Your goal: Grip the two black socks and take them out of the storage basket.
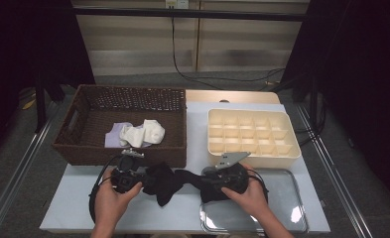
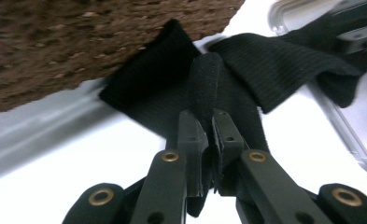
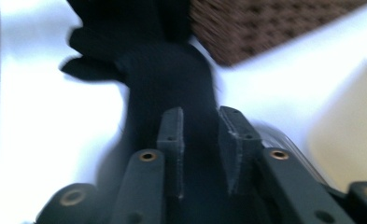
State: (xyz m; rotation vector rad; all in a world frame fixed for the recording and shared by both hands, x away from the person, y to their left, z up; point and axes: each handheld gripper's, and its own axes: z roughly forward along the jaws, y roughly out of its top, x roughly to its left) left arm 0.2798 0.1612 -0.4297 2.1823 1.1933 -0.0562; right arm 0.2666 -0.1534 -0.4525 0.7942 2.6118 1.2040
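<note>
Two hands are working at the near edge of the white table (image 1: 73,208), each holding a gripper. Left gripper (image 2: 208,140) is pinching a raised fold of a black sock (image 2: 172,93), its jaws nearly together with the cloth pressed between them, as the left gripper view is showing. Right gripper (image 3: 200,140) is holding the sock's other end, its jaws standing a little apart with the dark cloth filling the gap between them; the blurred right gripper view is not settling how firmly the pads are pressing. Stretching between both grippers, the sock is lying along the table's near edge, its right end reaching over the left rim of a metal tray (image 1: 292,218) sitting at the near right corner. Just behind the sock, a brown wicker basket (image 1: 78,148) is occupying the table's left half, holding white socks (image 1: 145,133) on a pale lilac cloth (image 1: 114,135). Beside it on the right, a cream divided organizer box (image 1: 287,153) is standing behind the tray, toward the far right corner.
</note>
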